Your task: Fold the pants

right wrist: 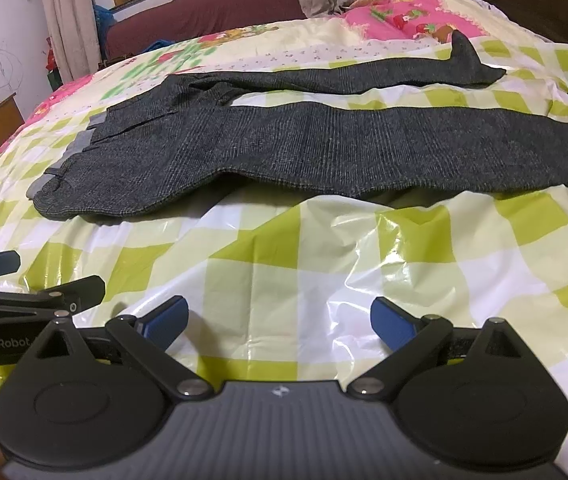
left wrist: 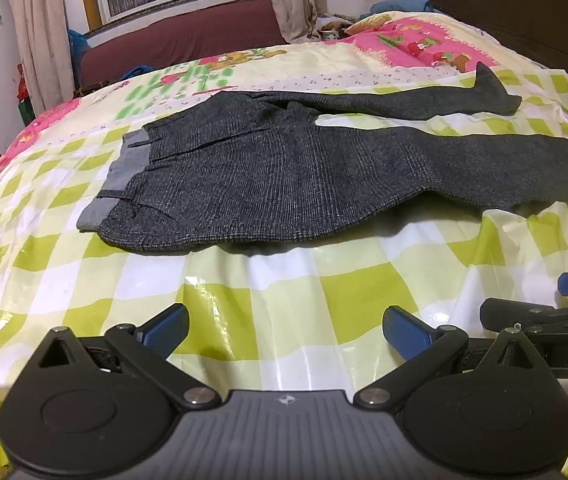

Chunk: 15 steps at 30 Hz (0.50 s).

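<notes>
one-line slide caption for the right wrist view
Open right gripper hovers over the checkered sheet, short of dark pants laid flat with legs apart.

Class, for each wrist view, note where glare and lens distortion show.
Left wrist view: glare streaks the glossy green-checked plastic sheet; dark corners show fisheye vignetting. Right wrist view: brighter glare on the crinkled sheet; the dark grey woven pants bow with the lens.

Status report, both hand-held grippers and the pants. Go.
Left hand-held gripper open, empty. Right hand-held gripper open, empty. Pants flat on checkered sheet, legs spread, unfolded. Nothing in the way.
</notes>
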Tool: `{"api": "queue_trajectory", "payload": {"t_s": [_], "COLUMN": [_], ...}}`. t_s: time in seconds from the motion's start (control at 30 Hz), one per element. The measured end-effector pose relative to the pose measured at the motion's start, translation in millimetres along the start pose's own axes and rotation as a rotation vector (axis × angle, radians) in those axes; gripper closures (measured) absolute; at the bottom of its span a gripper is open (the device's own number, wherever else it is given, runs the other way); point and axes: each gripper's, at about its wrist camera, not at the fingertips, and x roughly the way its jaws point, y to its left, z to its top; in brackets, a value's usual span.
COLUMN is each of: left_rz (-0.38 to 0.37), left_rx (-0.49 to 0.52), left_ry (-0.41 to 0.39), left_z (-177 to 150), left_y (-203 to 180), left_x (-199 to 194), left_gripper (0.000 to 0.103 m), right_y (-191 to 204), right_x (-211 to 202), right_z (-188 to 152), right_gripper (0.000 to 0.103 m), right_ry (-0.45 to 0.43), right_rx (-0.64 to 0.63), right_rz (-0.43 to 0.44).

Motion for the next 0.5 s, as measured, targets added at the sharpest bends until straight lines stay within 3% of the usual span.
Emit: {"api": "queue_trajectory", "payload": {"t_s": [0.5], "left_rz": [0.013], "left_rx": [0.004], "left_ry": [-0.005], "left_z": [-1.1], "left_y": [-1.0], "left_x": [-0.2], "left_gripper": [0.0], "right_y": [1.5], "right_x": [1.1], "right_z": [0.8], "right_gripper": [0.006], "right_ry": [0.005], "right_rx": [-0.002], "right_rz": [0.006]}}
